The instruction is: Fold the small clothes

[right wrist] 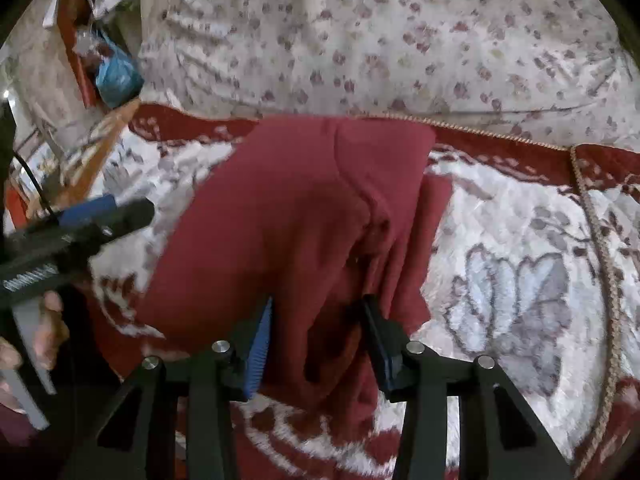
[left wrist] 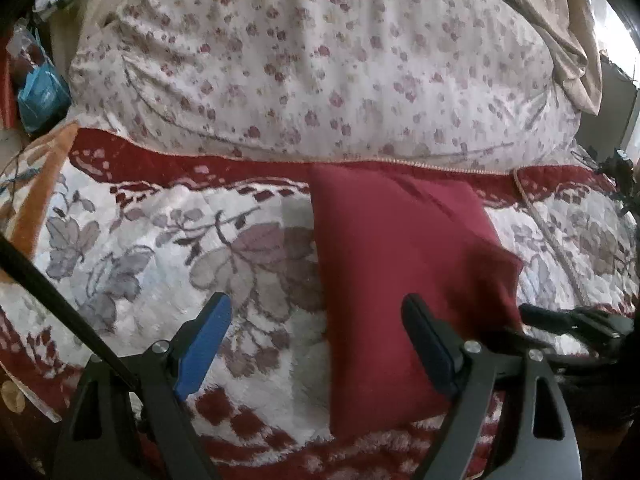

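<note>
A dark red cloth point(left wrist: 392, 264) lies folded into a rough rectangle on the red-and-white flowered blanket point(left wrist: 140, 280). My left gripper point(left wrist: 316, 302) hangs open over the cloth's left edge. Nothing sits between its blue pads, and its right finger is above the fabric. In the right wrist view the same red cloth point(right wrist: 280, 208) is bunched into a thick fold that runs down between the fingers of my right gripper point(right wrist: 320, 302), which is shut on it. The left gripper point(right wrist: 128, 206) shows there at the left, and the right gripper point(left wrist: 536, 314) reaches in by the cloth's lifted right corner.
A big quilt with small purple flowers point(left wrist: 320, 60) is heaped along the far side of the blanket. A braided cord point(right wrist: 600, 240) trails over the blanket on the right. A blue bag point(left wrist: 40, 96) and clutter sit far left. A person's hand point(right wrist: 48, 328) holds the left gripper.
</note>
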